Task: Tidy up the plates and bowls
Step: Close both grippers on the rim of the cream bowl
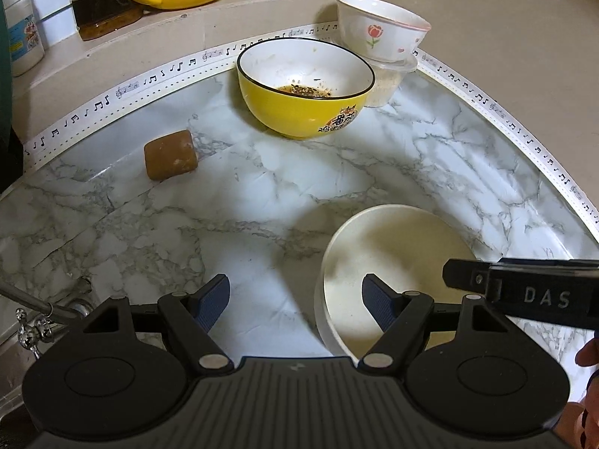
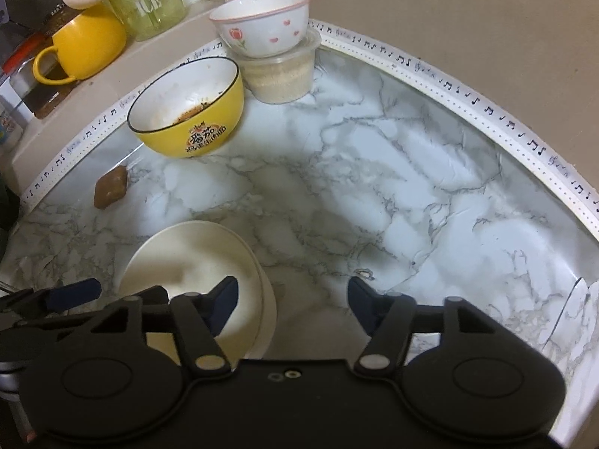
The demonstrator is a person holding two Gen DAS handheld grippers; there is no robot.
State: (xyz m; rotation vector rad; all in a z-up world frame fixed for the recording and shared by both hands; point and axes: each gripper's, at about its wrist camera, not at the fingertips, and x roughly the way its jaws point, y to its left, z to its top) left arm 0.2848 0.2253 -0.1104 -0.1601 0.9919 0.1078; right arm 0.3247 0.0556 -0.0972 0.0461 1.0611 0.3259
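Nearest the cameras a bowl [image 1: 393,273] sits on the counter [image 1: 262,194], the left gripper [image 1: 295,301] at its left rim and the right gripper [image 2: 292,305] at its right. Farther back stands a soiled bowl [image 1: 305,88], a block [image 1: 170,154] well to its left. Just right of it, a small bowl [image 1: 382,26] rests on a tub [image 2: 279,75] in the corner, and a mug [image 2: 88,46] sits on the ledge behind.

Marble-pattern countertop [image 2: 374,172], music-note edge strip [image 1: 176,69], beige wall [image 2: 449,7].
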